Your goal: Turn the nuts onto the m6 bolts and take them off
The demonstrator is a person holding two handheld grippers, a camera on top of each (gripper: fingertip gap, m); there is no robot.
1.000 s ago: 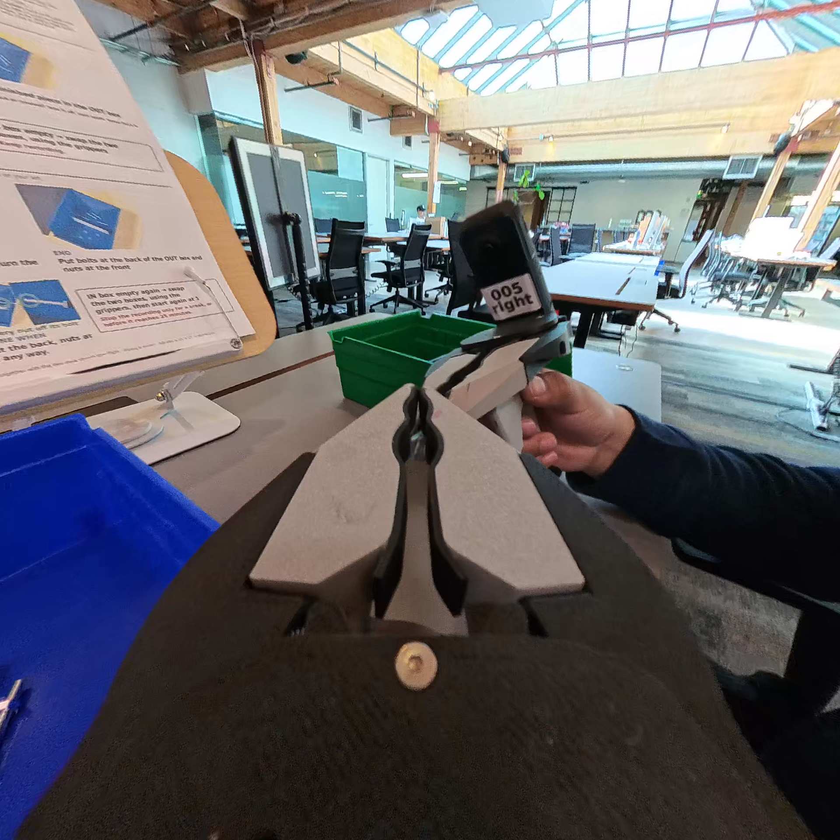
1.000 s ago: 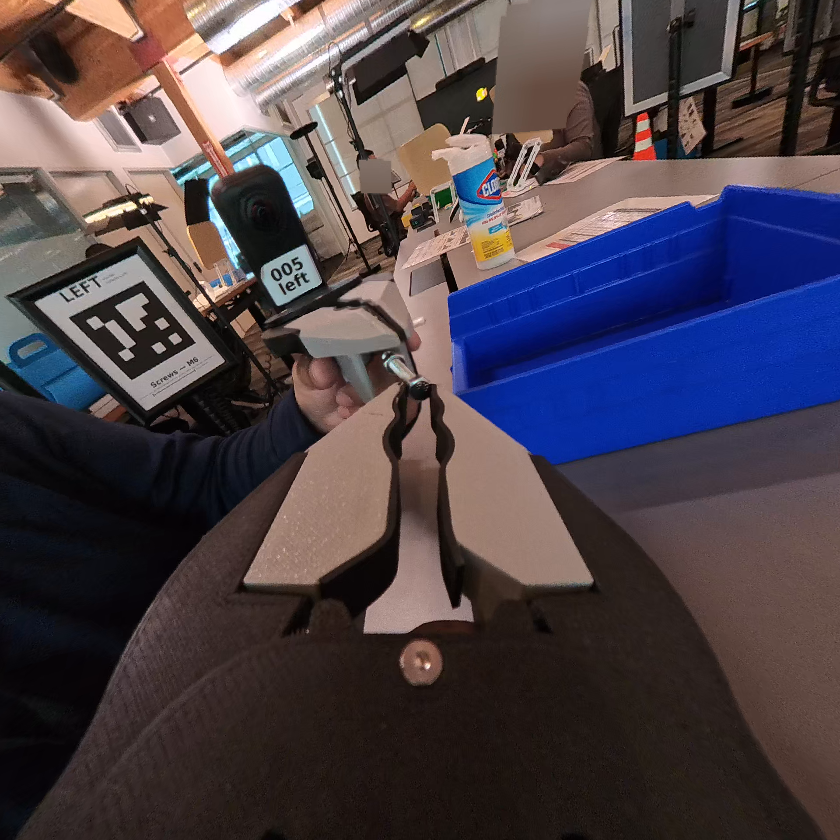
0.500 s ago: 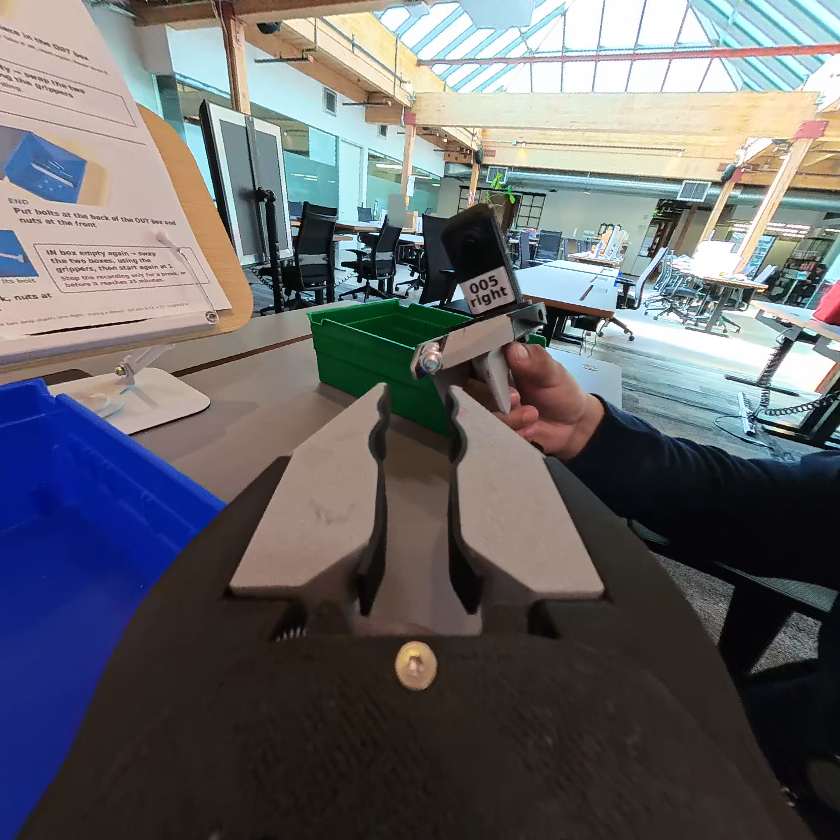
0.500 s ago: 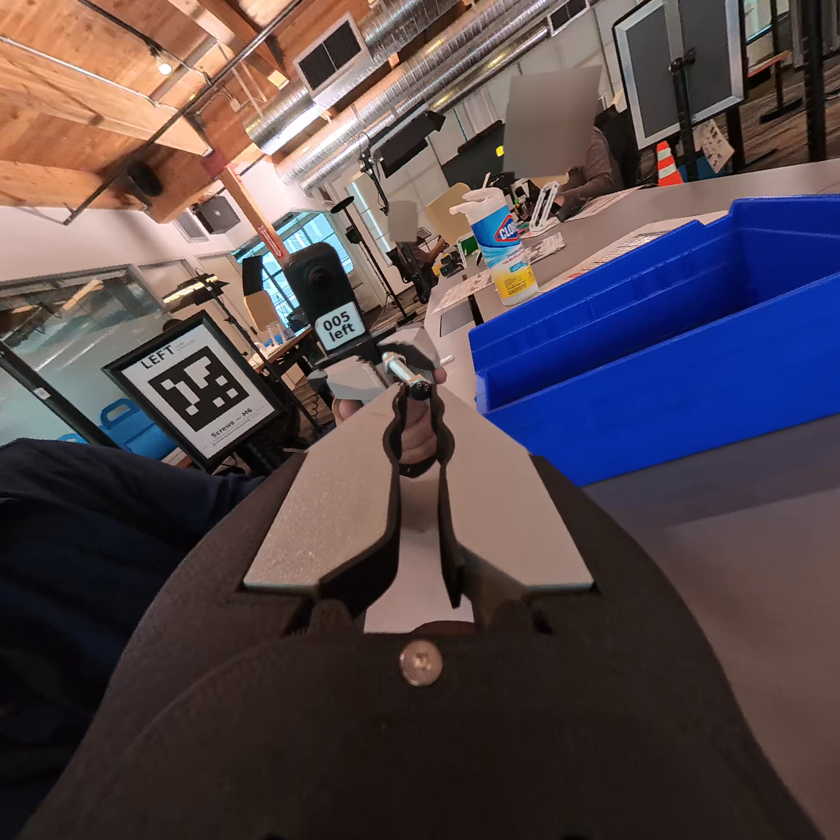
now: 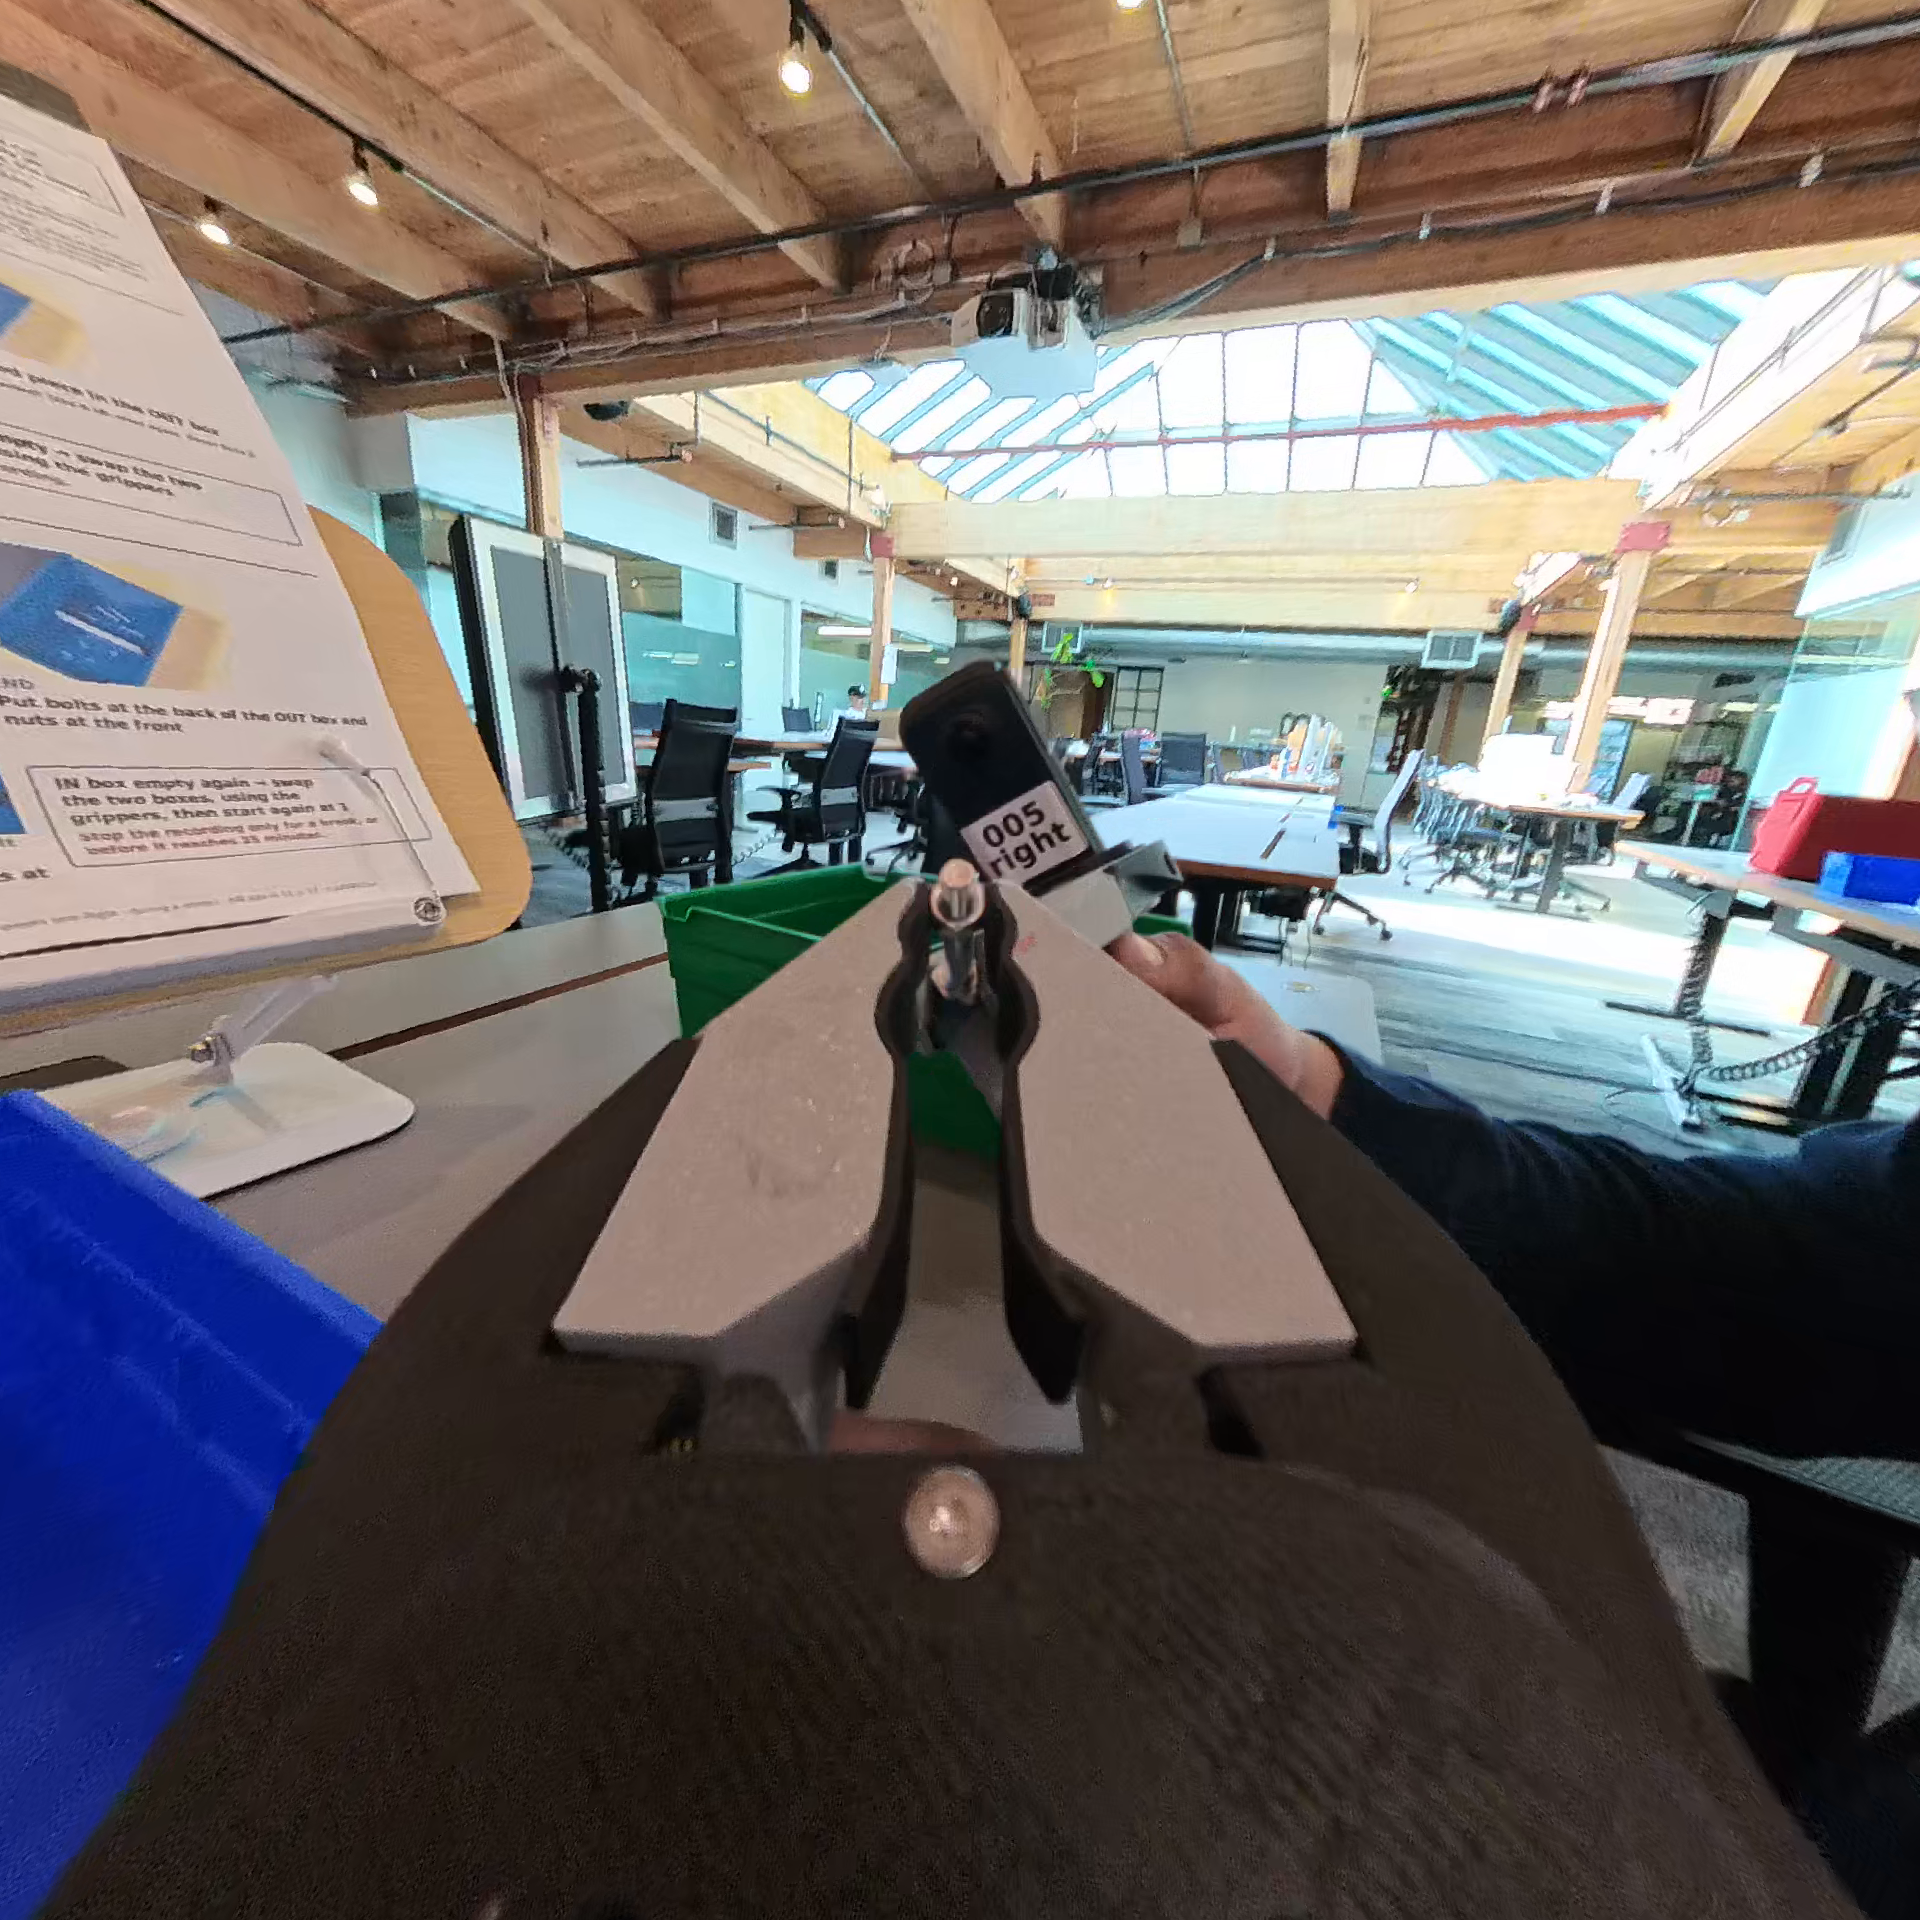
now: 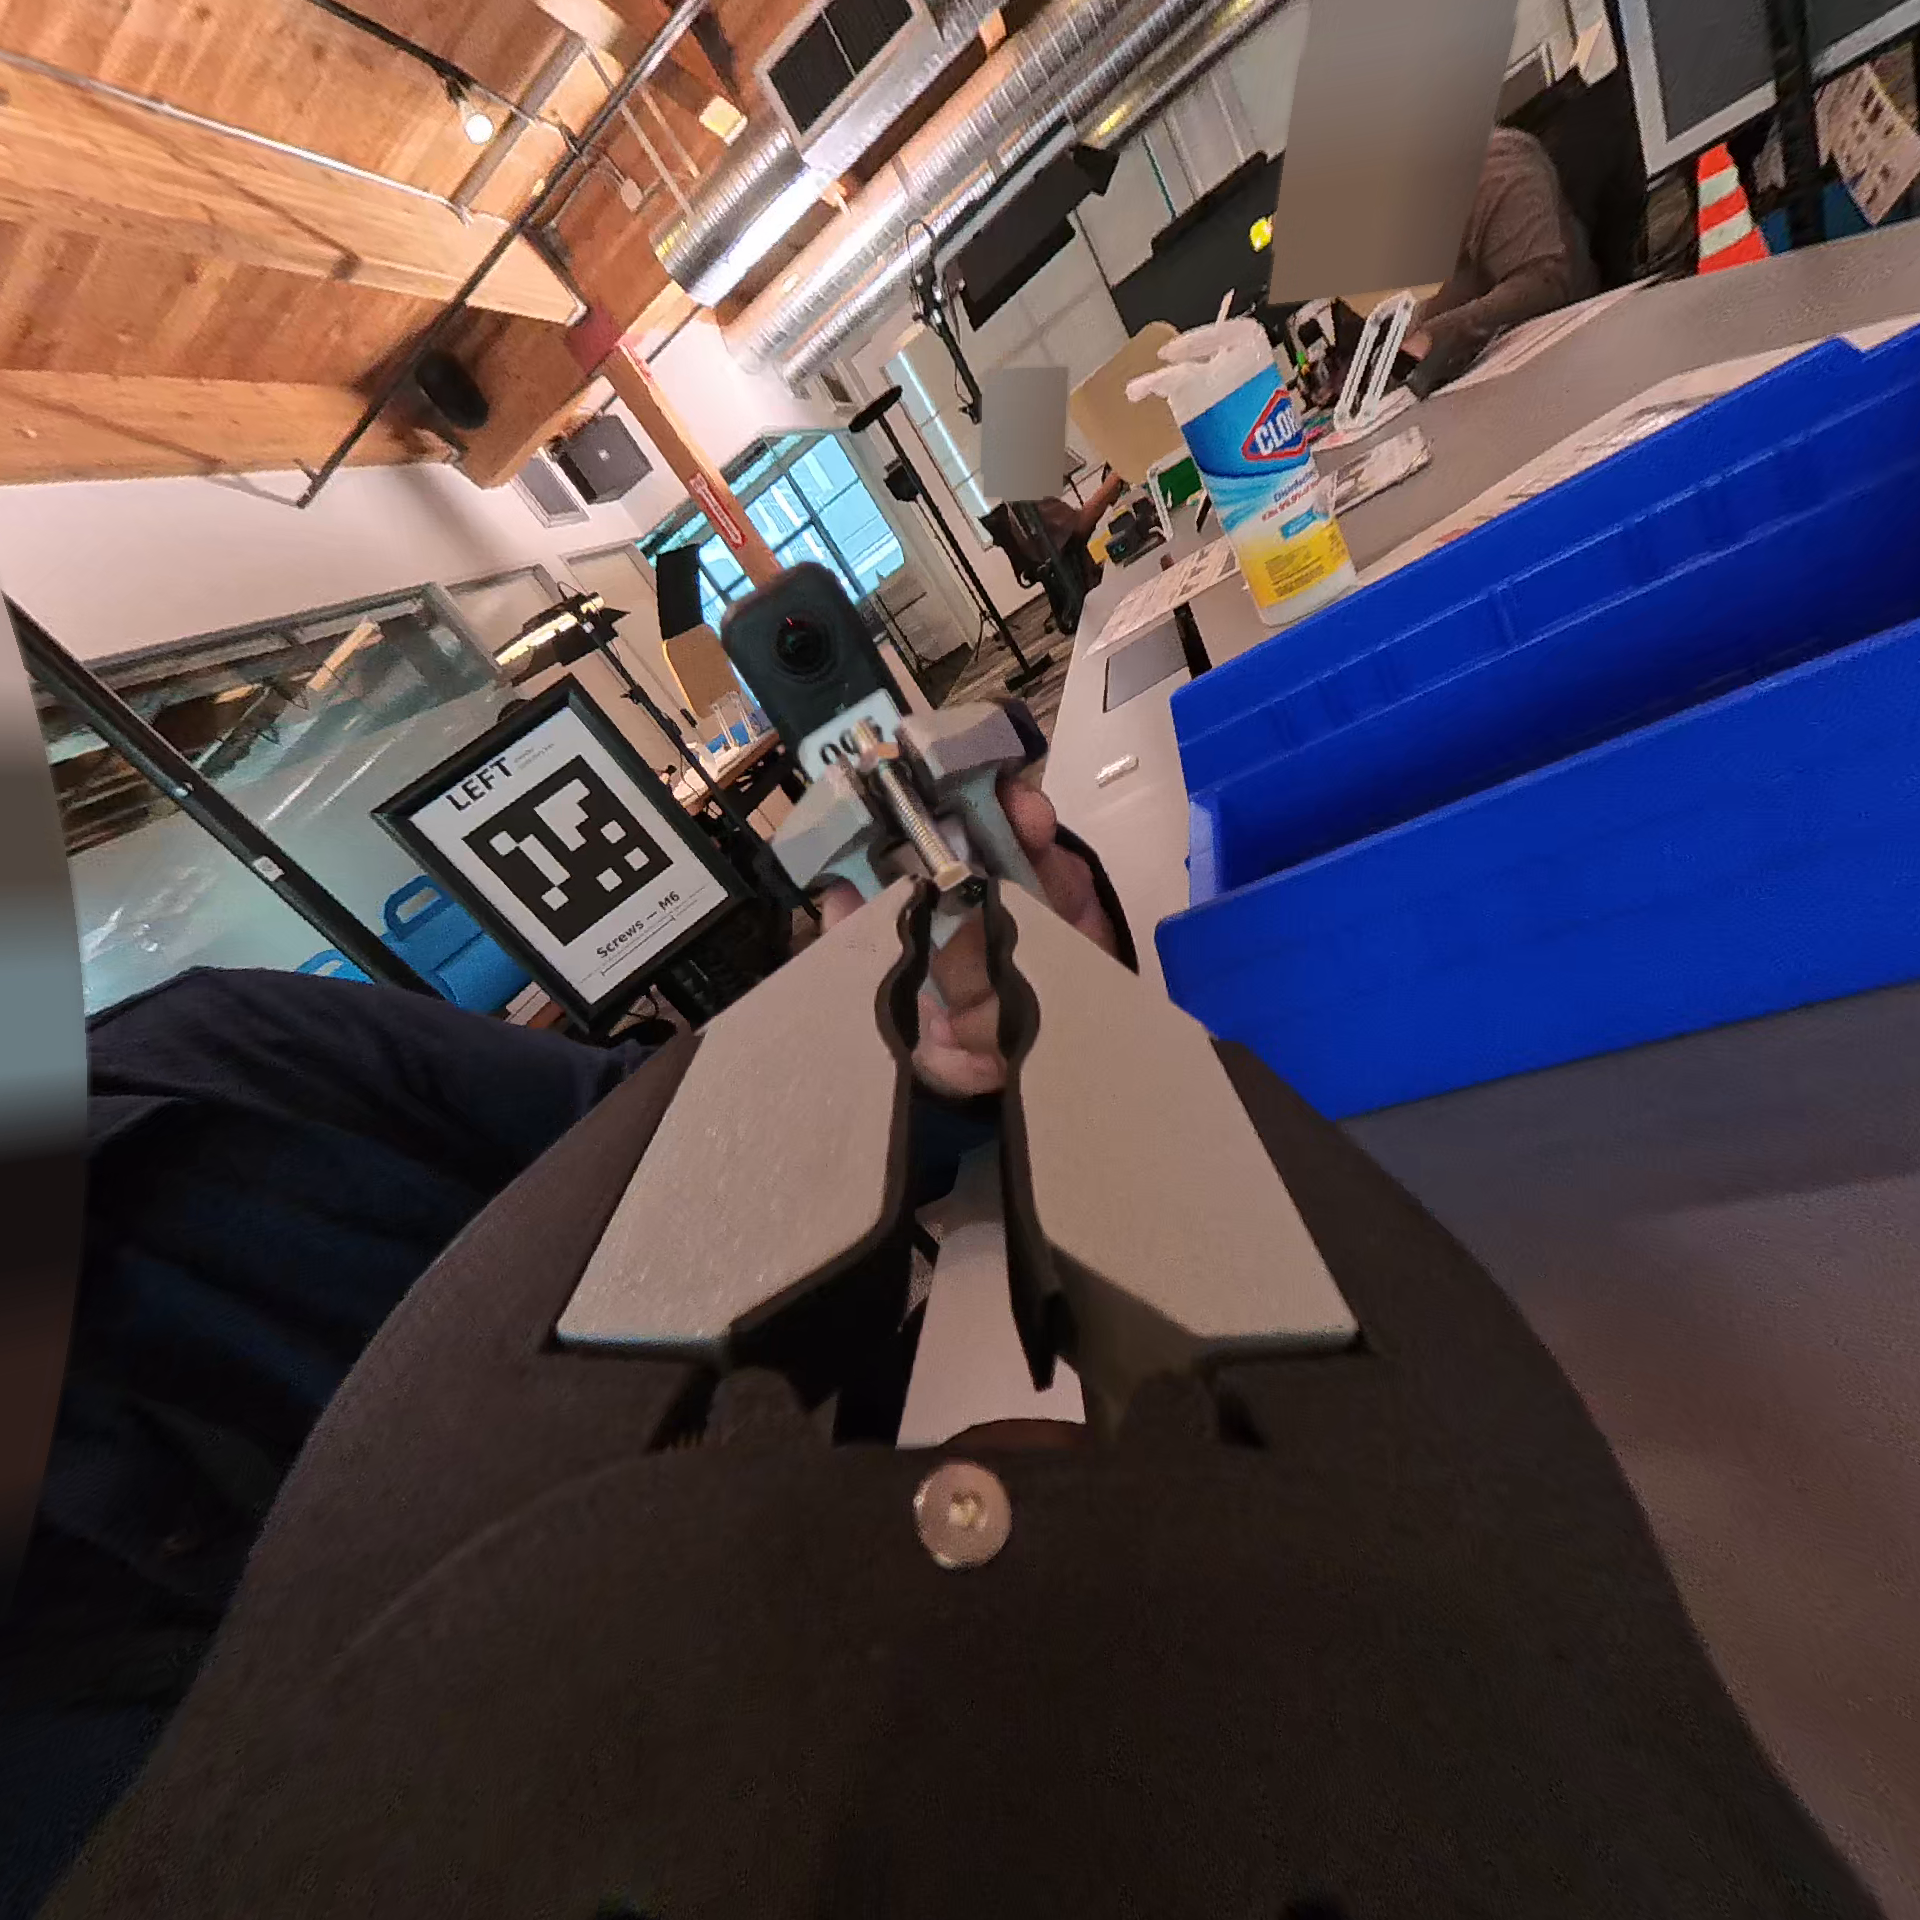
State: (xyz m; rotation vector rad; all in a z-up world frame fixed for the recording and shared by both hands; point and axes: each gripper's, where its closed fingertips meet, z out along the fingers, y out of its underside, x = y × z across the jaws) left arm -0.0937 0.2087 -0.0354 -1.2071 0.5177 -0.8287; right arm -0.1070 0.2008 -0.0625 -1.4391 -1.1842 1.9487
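Observation:
A silver M6 bolt hangs in the air between my two grippers. My left gripper is shut on the bolt, which lies along its fingers with one end poking out at the tips. In the right wrist view the left gripper holds the far end of the threaded shank. My right gripper is shut on the nut at the near end of the thread. The right gripper's camera housing shows just behind the left fingertips, with a hand under it.
A blue bin stands on the grey table. A green bin stands farther back. An instruction sheet on a stand is at the left. A wipes canister and a framed marker sign stand behind. Less than 4 cm separates the two grippers' tips.
Half a second ago my left gripper was open and away from the bolt. It has now shut on the bolt again. Both grippers have tilted upward.

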